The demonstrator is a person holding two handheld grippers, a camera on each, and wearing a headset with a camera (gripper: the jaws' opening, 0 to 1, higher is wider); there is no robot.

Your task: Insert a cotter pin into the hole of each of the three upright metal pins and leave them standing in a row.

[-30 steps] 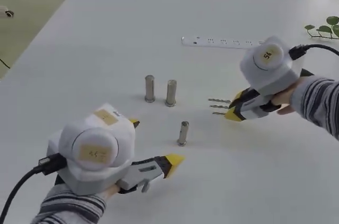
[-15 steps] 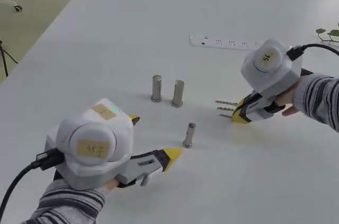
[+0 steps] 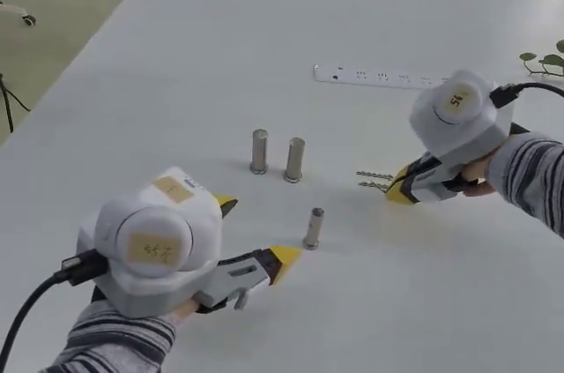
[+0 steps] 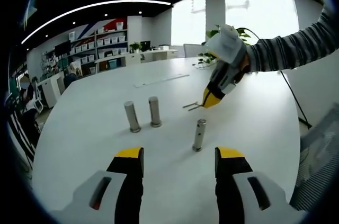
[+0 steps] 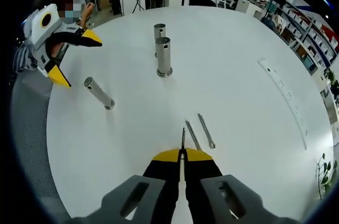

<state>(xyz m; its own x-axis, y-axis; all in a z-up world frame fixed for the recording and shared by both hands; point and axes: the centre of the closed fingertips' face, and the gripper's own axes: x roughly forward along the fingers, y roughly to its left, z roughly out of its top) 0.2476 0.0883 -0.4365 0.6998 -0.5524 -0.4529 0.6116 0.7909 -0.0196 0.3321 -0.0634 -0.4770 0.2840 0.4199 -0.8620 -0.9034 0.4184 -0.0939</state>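
- Head view: three pins stand upright on the white bench (image 3: 176,82). The left pin (image 3: 259,152) and second pin (image 3: 294,160) are side by side, close but apart. The third pin (image 3: 313,228) stands alone nearer the person, out of line with the pair.
- Left gripper (image 3: 256,232) is low at the near left, fingers wide apart and holding nothing. The third pin is just beyond its right fingertip, not touching.
- Left gripper view: the third pin (image 4: 199,134) is ahead of the gap between the fingers, toward the right finger. The other two pins are farther off to the left.
- Right gripper (image 3: 401,192) is at the right, tip low over the bench at the cotter pins (image 3: 372,176).
- Right gripper view: the fingers are pressed together, pinching a cotter pin (image 5: 183,136) whose end pokes out forward. I cannot tell whether it is lifted off the bench.
- A second cotter pin (image 5: 193,135) and a third cotter pin (image 5: 205,130) lie loose just beside it, roughly parallel.
- Power strip (image 3: 379,78) lies on the far side of the bench. A plant (image 3: 546,57) is at the far right edge.
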